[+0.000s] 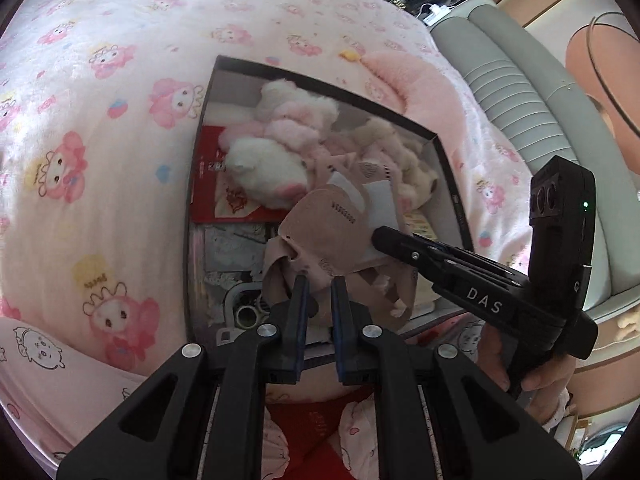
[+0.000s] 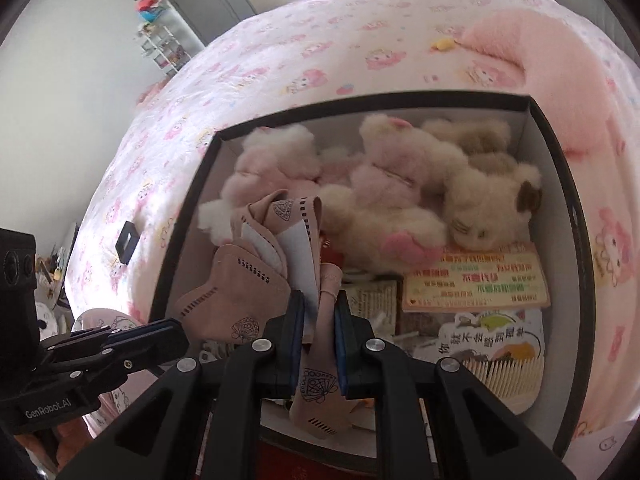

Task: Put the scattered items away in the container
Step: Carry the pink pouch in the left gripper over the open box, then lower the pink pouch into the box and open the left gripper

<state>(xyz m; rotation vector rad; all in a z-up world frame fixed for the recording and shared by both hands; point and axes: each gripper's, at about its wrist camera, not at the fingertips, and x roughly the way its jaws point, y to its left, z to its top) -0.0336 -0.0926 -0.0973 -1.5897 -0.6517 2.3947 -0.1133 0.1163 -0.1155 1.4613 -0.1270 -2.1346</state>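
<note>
Container: a black-rimmed box [image 2: 558, 168] with pale inner walls sits open on a bed covered by a pink cartoon-print blanket [image 1: 100, 92].
Far end of box: plush toys fill it — a pink-and-white plush [image 1: 276, 136] lies beside a cream plush cat [image 2: 492, 208], the two touching.
Box floor, one side: a red packet [image 1: 208, 176] lies flat under the pink-and-white plush, with silvery printed sheets just beside it toward the near end.
Box floor, other side: a card with green and red lettering [image 2: 476, 284] lies below the cream cat; a printed leaflet and a pale comb [image 2: 508, 376] lie nearer the front wall.
Task item: a bundle of dusty-pink face masks [image 1: 332, 232], printed with a small fan mark and dashed lines, is held up over the near part of the box, above the papers.
Left gripper [image 1: 320, 292]: its jaws are narrowly apart with the lower edge of the mask bundle at their tips; a grip cannot be told from either view.
Right gripper [image 2: 319, 316]: its jaws are pinching a mask strip from the bundle, the fabric hanging down between the blue pads [image 2: 297, 332].
Hand: the person's right hand [image 1: 532, 368] wraps that gripper's handle at the box's near corner.
Beyond the box: a fluffy pink pillow [image 2: 560, 60] lies on the blanket — just beside the far corner.
</note>
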